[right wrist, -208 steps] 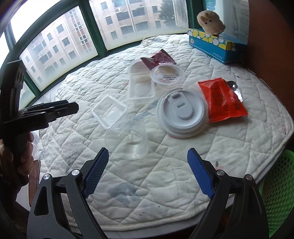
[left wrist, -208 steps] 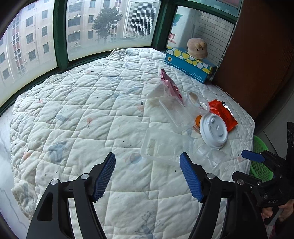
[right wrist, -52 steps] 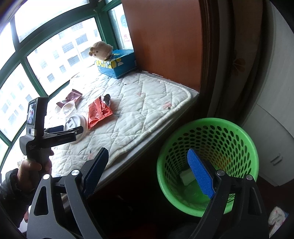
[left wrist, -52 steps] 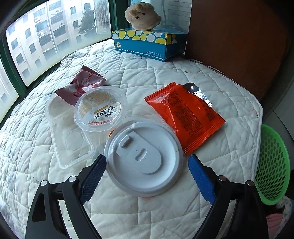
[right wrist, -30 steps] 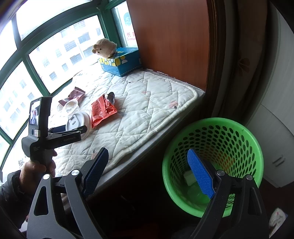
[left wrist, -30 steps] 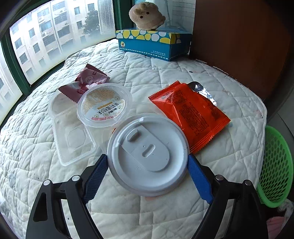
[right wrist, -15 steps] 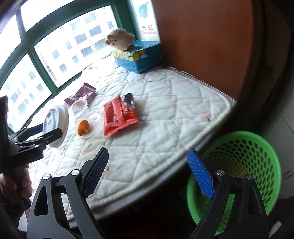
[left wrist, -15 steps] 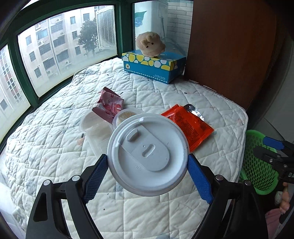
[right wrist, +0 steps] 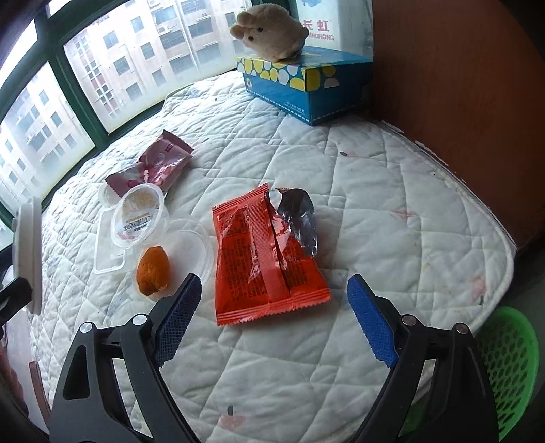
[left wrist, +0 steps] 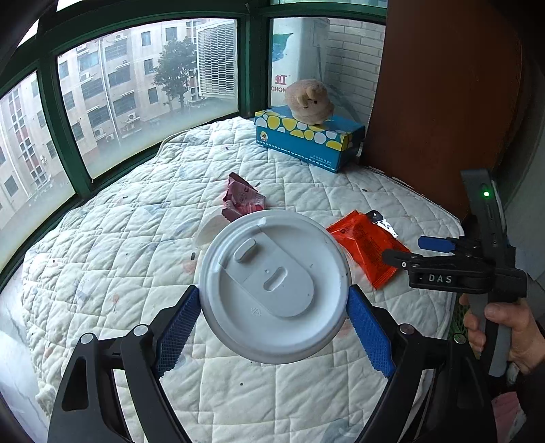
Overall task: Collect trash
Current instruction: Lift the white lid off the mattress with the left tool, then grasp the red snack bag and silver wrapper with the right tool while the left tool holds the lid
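My left gripper [left wrist: 274,318] is shut on a large white cup lid [left wrist: 274,286] and holds it above the quilted mat [left wrist: 119,238]; the lid shows edge-on at the left of the right wrist view [right wrist: 29,252]. My right gripper [right wrist: 274,322] is open and empty, just in front of a torn orange snack wrapper [right wrist: 262,255], also in the left wrist view [left wrist: 366,247]. Left of the wrapper lie an orange food scrap [right wrist: 152,271] in a clear dish, a clear labelled tub [right wrist: 138,214], a clear tray [right wrist: 109,245] and a maroon wrapper [right wrist: 155,163].
A green mesh bin [right wrist: 504,371] stands on the floor off the mat's right edge. A blue tissue box [right wrist: 306,81] with a plush toy [right wrist: 272,32] sits at the back by the brown panel [right wrist: 460,85]. Windows [left wrist: 136,92] ring the far side.
My left gripper has lifted the white lid higher and pulled back from the mat. My right gripper has swung from the green bin to the orange wrapper on the mat.
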Action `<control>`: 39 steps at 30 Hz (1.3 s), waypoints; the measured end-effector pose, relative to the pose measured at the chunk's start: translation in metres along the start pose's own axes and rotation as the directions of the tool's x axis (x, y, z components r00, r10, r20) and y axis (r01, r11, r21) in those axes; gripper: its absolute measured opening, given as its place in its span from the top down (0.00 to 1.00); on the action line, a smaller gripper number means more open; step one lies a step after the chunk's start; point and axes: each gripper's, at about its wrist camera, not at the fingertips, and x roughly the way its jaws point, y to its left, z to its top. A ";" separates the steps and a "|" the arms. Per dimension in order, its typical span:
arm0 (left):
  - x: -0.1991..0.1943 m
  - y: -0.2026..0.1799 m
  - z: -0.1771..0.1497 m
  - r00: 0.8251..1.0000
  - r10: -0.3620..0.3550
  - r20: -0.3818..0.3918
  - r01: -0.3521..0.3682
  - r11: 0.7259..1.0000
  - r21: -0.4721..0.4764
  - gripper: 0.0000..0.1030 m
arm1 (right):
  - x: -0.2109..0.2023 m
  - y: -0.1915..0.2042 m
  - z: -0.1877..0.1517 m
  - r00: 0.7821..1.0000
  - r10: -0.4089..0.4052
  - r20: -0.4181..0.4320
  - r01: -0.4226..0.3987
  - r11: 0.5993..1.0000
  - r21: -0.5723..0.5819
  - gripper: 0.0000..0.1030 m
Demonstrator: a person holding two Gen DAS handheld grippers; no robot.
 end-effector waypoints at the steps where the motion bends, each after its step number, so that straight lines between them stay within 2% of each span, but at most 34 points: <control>1: 0.000 0.003 0.000 1.000 -0.001 0.000 0.001 1.000 -0.004 0.20 | 0.005 0.000 0.002 1.000 -0.001 -0.008 0.001 1.000 0.003 0.15; 8: 0.004 0.013 -0.001 1.000 -0.004 -0.004 0.003 1.000 -0.018 0.20 | 0.034 0.000 0.011 0.998 -0.029 -0.055 0.028 1.000 -0.012 0.16; 12: 0.005 0.015 -0.004 1.000 -0.008 -0.011 0.008 1.000 -0.025 0.20 | 0.044 -0.003 0.012 0.997 -0.036 -0.069 0.035 0.999 -0.004 0.20; 15: 0.005 0.015 -0.004 1.000 -0.006 -0.013 0.005 1.000 -0.023 0.20 | 0.041 -0.004 0.011 0.998 -0.024 -0.063 0.023 1.000 -0.005 0.33; 19: 0.006 0.015 -0.004 1.000 -0.009 -0.014 0.009 1.000 -0.026 0.20 | 0.033 -0.009 0.011 0.998 -0.010 -0.059 0.011 1.000 0.012 0.56; 22: 0.004 0.010 -0.006 1.000 -0.014 -0.011 0.014 1.000 -0.023 0.20 | 0.025 -0.016 0.008 0.998 0.023 -0.052 -0.021 0.999 0.050 0.60; 25: 0.003 0.006 -0.006 1.000 -0.018 -0.009 0.018 1.000 -0.019 0.20 | 0.021 -0.015 0.006 0.999 0.026 -0.048 -0.024 0.999 0.039 0.60; 27: 0.002 0.004 -0.007 1.000 -0.016 -0.008 0.016 1.000 -0.017 0.20 | 0.020 -0.014 0.006 0.998 0.036 -0.046 -0.034 0.998 0.047 0.57; 29: 0.001 0.004 -0.007 1.000 -0.013 -0.007 0.013 1.000 -0.015 0.20 | 0.017 -0.013 0.007 0.999 0.027 -0.031 -0.026 0.998 0.049 0.32; 30: 0.001 0.005 -0.007 1.000 -0.011 -0.007 0.010 1.000 -0.016 0.20 | 0.015 -0.011 0.007 1.000 0.022 -0.020 -0.021 0.999 0.044 0.29; 39: 0.001 0.012 -0.009 1.000 -0.001 -0.009 0.001 1.000 -0.030 0.20 | 0.031 0.011 0.008 0.999 -0.019 -0.049 0.017 0.999 -0.047 0.25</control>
